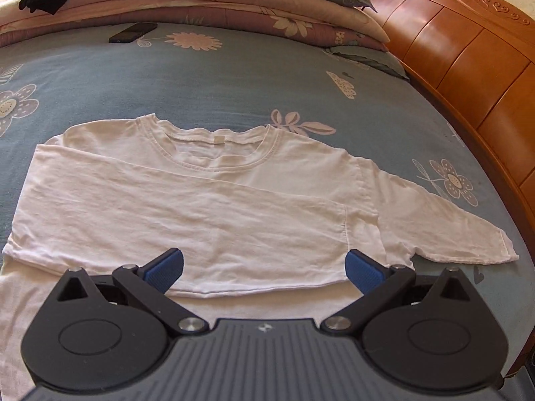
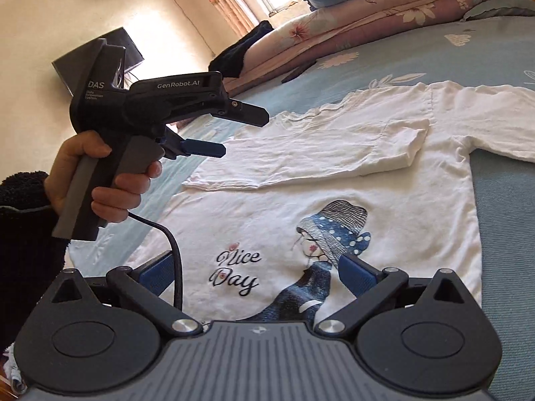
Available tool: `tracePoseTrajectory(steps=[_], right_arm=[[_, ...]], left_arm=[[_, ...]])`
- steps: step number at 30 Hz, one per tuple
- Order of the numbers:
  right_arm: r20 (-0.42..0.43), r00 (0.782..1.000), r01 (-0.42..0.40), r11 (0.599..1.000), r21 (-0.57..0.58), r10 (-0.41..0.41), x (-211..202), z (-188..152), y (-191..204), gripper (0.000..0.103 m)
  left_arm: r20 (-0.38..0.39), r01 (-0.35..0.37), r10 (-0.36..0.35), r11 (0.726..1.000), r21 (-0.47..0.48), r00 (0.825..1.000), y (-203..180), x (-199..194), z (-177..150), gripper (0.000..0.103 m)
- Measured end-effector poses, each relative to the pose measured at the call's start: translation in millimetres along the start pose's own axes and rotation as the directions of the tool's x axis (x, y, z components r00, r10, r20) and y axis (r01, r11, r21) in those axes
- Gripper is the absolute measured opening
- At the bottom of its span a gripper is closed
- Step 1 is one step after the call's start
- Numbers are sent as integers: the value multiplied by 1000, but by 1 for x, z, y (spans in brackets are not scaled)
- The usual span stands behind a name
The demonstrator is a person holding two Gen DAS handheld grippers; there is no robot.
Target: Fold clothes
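One shirt (image 1: 207,207) lies flat on the bed (image 1: 234,77), white, with one sleeve already folded across the chest and the other sleeve (image 1: 468,230) out to the side. We judge it light, soft and thin, so it will sag and wrinkle; we should pinch it at a cuff or hem edge. From left to right: our left gripper (image 1: 264,272) hovers over the folded sleeve with jaws wide and empty; our right gripper (image 2: 255,277), over the print, is also wide and empty. Two grippers, one phone (image 1: 133,32).
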State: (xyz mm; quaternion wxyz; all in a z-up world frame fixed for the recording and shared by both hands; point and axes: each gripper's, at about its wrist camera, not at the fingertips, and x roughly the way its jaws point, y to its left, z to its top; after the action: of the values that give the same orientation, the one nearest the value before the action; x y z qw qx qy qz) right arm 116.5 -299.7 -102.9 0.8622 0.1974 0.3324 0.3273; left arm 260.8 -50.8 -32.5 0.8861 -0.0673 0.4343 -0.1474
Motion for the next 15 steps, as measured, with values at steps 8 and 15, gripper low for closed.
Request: tracePoseTrajectory(steps=[8,15], right_arm=[[80,996,16,992,122,-26,-13,11,-7,103],[-11,985,172,973,152,-172,-1,-9,-14,103]], left_arm=[[47,-13,14,999,-39,999,38,-45,-5,102],[11,59,-59,998,14,998,41,-60,-59,102]])
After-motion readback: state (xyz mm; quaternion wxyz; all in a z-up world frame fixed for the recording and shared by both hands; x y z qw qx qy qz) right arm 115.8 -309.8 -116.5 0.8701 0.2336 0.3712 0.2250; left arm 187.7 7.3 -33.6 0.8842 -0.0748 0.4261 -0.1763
